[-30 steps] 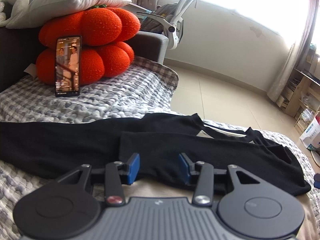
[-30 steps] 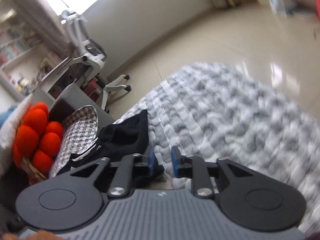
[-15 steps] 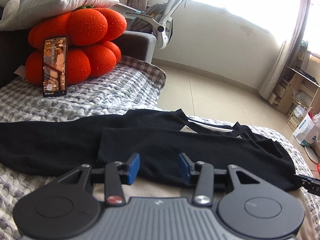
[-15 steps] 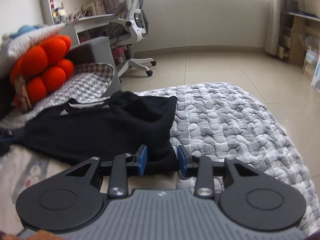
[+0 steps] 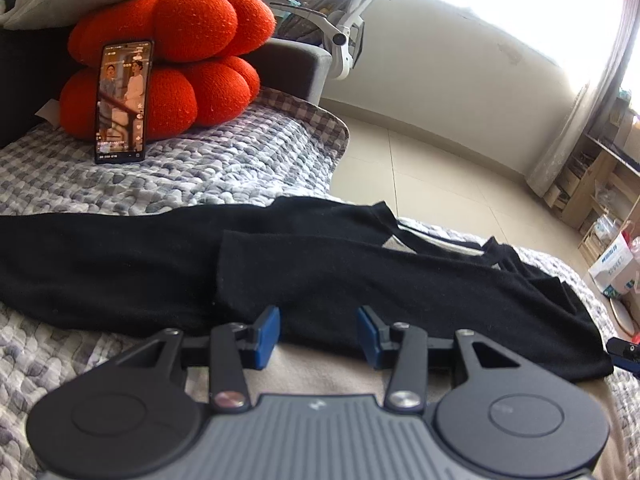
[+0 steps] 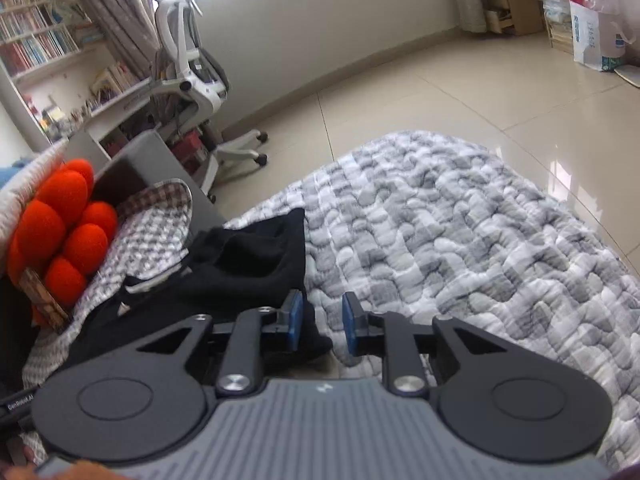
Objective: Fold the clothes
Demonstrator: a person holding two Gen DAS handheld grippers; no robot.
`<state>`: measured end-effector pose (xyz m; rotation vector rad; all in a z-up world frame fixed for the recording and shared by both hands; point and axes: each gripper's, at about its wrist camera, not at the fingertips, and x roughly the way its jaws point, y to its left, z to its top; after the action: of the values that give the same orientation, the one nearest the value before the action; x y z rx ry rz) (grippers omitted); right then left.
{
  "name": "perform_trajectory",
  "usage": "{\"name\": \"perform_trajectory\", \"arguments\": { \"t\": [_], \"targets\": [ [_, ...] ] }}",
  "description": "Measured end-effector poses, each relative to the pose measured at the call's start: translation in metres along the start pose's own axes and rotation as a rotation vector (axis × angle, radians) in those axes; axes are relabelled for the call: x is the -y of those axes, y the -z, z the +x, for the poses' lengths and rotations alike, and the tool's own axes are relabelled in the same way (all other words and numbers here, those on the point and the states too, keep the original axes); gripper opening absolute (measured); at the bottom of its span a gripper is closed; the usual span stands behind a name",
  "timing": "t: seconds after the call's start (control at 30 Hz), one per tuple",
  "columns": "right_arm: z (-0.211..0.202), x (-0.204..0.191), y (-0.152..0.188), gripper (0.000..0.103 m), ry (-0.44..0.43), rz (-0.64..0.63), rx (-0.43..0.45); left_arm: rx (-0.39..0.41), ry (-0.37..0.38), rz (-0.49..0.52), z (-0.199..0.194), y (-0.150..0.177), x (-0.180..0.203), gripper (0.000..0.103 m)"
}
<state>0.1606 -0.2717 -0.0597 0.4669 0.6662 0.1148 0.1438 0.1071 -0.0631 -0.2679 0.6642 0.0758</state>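
Glossy beige tiled floor (image 6: pixel 420 92); white office chair (image 6: pixel 188 64); bookshelves (image 6: pixel 36 40); bright curtained window (image 5: pixel 520 12)

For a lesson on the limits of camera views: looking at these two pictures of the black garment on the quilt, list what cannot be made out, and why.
- Black garment: its left end is cut off by the frame edge in the left wrist view.
- Same garment in the right wrist view: its near part is hidden behind the right gripper.
- Phone: screen text too small to read.
- Left gripper: whether its fingers touch the cloth cannot be told.
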Motion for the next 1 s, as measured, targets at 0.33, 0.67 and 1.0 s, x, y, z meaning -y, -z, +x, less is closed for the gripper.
{"name": "perform_trajectory", "arguments": {
  "t": [0.33, 0.67, 1.0],
  "targets": [
    [0.02, -0.025, 0.007, 0.01, -0.045, -0.11, -0.004, -0.025, 0.008, -0.025, 0.007, -0.002, -0.006, 0.043],
    [0.036, -0.002, -0.001, 0.0, -0.04, 0.03, 0.054, -0.033, -0.003, 0.001, 0.004, -0.002, 0.0, 0.044],
    [0.003, 0.041, 0.0, 0.038, -0.132, 0.002, 0.023, -0.071, 0.165, 0.165, 0.008, -0.019, 0.056, 0.044]
  ]
}}
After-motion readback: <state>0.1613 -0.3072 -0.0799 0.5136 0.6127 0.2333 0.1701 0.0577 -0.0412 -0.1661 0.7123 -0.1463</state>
